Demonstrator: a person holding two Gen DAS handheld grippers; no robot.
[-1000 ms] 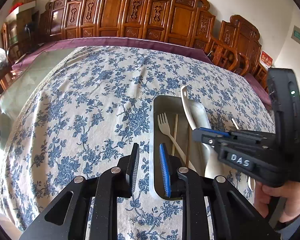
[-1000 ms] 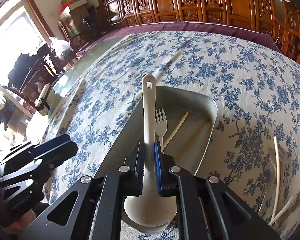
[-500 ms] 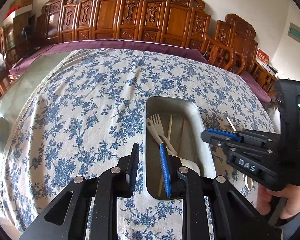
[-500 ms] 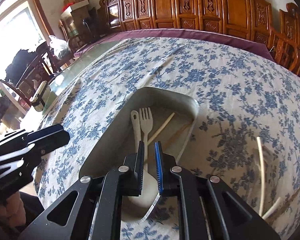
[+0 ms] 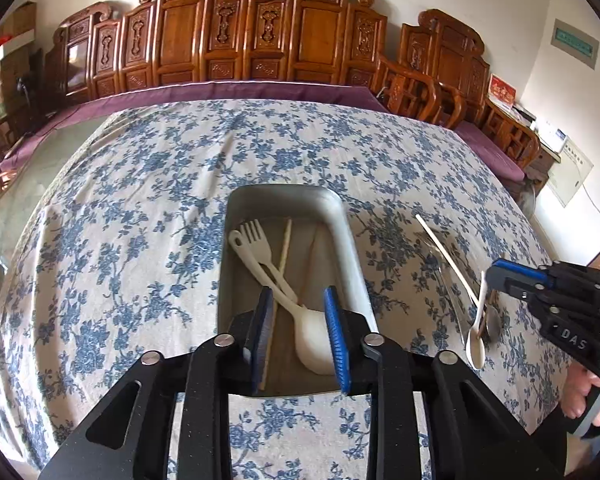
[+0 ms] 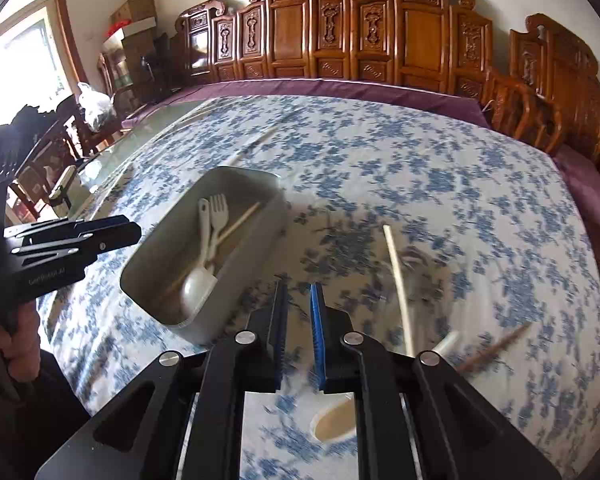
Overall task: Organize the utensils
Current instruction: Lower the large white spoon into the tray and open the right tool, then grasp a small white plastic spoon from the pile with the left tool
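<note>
Grey metal tray (image 5: pixel 346 236) on the floral tabletop (image 5: pixel 140 208) holds a white spoon (image 5: pixel 300 320), white fork (image 5: pixel 260 240) and chopsticks (image 5: pixel 286 244), while both the left claw (image 5: pixel 298 332) and right claw (image 6: pixel 298 332) gape empty, blur smearing the loose utensils (image 6: pixel 398 276) beside the tray.

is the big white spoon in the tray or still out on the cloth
In the tray. The spoon lies on its floor, its handle crossing the fork, and neither gripper touches it.
</note>
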